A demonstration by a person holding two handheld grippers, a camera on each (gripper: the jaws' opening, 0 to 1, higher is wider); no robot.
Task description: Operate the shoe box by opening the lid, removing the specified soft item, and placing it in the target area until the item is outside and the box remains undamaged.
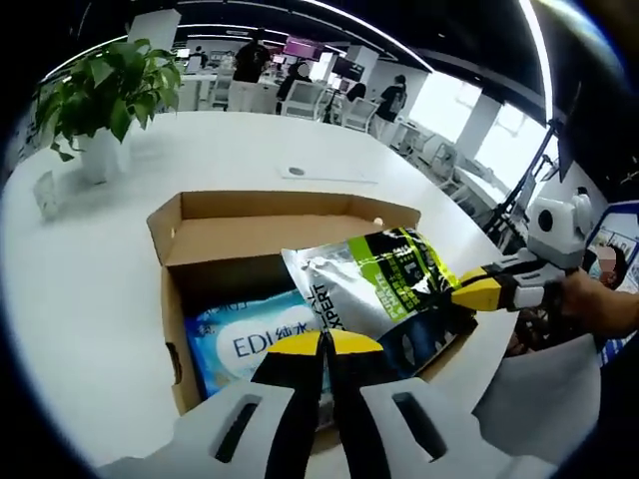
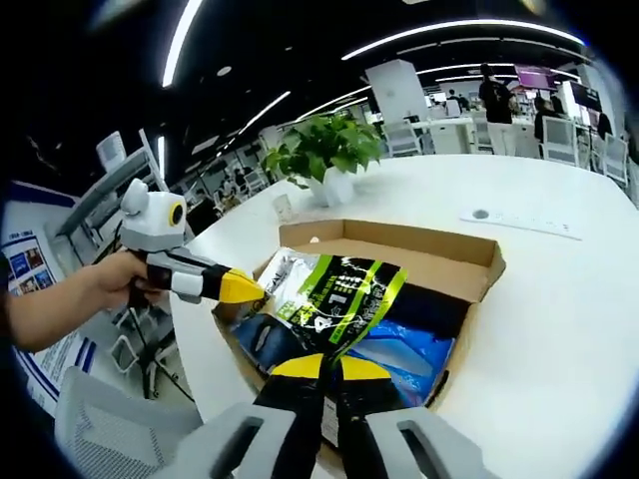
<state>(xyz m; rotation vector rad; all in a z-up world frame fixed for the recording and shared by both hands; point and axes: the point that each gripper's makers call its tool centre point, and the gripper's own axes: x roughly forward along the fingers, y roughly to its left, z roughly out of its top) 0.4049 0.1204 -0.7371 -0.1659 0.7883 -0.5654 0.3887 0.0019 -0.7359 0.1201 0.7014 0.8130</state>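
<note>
The cardboard shoe box (image 1: 185, 329) (image 2: 479, 259) lies open on the white table, its lid folded back. A silver, green and black soft pouch (image 1: 384, 284) (image 2: 339, 294) is tilted up over the box. My right gripper (image 2: 324, 367) (image 1: 477, 295) is shut on the pouch's dark end. My left gripper (image 1: 324, 344) (image 2: 246, 289) is shut, its yellow tips against the pouch's silver edge by the box wall; whether it pinches the pouch is unclear. A blue wipes pack (image 1: 250, 344) (image 2: 409, 354) lies inside the box beneath the pouch.
A potted plant (image 1: 100, 100) (image 2: 324, 150) stands on the white table (image 1: 80, 299) (image 2: 559, 339) beyond the box. A flat white sheet (image 1: 324, 175) (image 2: 519, 222) lies farther back. Chairs (image 2: 110, 429) and people stand around the table's edges.
</note>
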